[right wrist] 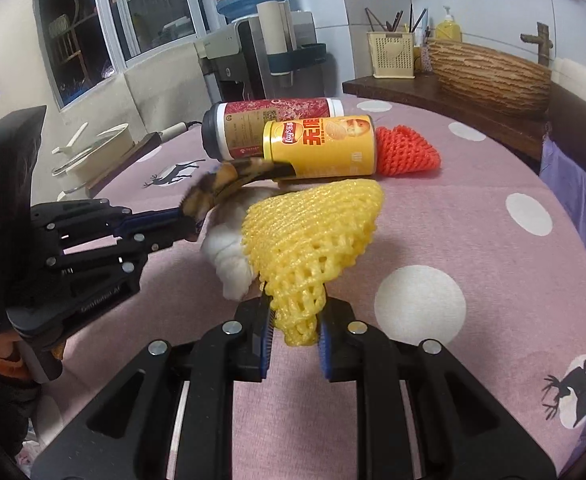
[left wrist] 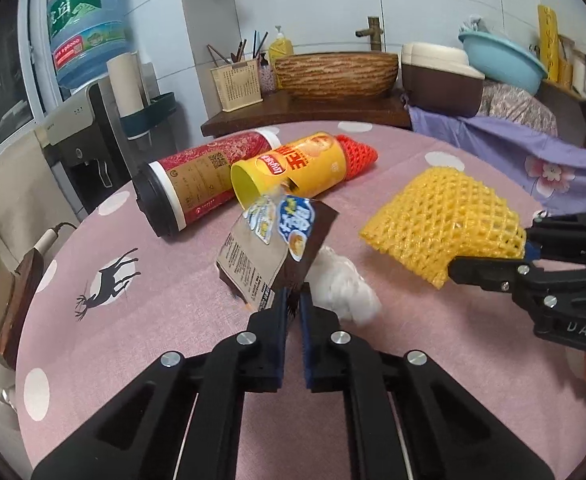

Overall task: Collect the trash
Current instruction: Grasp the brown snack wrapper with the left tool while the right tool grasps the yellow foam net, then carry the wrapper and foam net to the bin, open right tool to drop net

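The brown wrapper (left wrist: 277,240) was pinched at its lower edge in the left claw (left wrist: 294,300), jaws closed on it, lifted just above the pink desk (left wrist: 153,320); beside it the yellow net (right wrist: 317,236) hung bunched in the right claw (right wrist: 293,320), jaws pressed on its narrow end; a white tissue wad (left wrist: 345,284) lay on the desk between the two, near the wrapper; behind them the yellow can (left wrist: 293,168) lay on its side, open mouth toward the wrapper, touching the red tube (left wrist: 197,184) beside it; a red net (left wrist: 357,152) lay at the can's far end; a counter with a woven basin (left wrist: 333,74) stood beyond the desk.
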`<state>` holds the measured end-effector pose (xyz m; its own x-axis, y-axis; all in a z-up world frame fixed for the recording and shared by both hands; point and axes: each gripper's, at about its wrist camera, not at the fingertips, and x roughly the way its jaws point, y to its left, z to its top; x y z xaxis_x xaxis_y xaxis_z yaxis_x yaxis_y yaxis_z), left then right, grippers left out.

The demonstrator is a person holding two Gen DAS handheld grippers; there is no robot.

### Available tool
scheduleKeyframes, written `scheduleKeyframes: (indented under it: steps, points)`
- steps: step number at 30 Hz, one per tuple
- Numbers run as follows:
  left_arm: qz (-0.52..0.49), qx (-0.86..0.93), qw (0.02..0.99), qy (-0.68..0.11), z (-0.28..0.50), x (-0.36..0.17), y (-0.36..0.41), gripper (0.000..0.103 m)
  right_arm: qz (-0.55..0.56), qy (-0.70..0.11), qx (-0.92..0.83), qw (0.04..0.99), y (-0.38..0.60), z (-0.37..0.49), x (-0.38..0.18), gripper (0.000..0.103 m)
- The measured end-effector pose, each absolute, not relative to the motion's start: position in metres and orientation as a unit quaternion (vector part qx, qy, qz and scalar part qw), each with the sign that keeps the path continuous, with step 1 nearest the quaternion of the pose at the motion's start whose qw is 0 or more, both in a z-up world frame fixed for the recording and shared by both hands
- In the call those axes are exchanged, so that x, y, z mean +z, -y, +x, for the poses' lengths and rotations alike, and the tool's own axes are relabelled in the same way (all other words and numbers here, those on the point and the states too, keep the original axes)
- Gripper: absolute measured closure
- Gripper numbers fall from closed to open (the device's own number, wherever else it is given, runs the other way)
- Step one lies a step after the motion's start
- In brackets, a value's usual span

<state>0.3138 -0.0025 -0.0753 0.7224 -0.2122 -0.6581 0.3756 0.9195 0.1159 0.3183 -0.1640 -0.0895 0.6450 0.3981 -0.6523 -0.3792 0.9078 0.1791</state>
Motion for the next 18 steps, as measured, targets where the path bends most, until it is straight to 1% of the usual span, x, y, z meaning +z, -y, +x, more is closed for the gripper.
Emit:
scheduleKeyframes:
  steps: [5, 11, 18]
  points:
    - [0.079, -0.18, 0.929, -0.314, 0.284, -0.055, -0.008, 0.099, 0.016, -0.344, 0.212, 0.915, 0.173, 0.297, -0.083, 0.084]
    - [0.029, -0.201, 0.933, -0.298, 0.252, -0.044, -0.014, 0.099, 0.039, -0.329, 0.204, 0.921, 0.193, 0.271, -0.08, 0.084]
    - [0.018, -0.23, 0.93, -0.288, 0.225, -0.038, 0.003, 0.1, 0.051, -0.308, 0.165, 0.936, 0.231, 0.233, -0.079, 0.084]
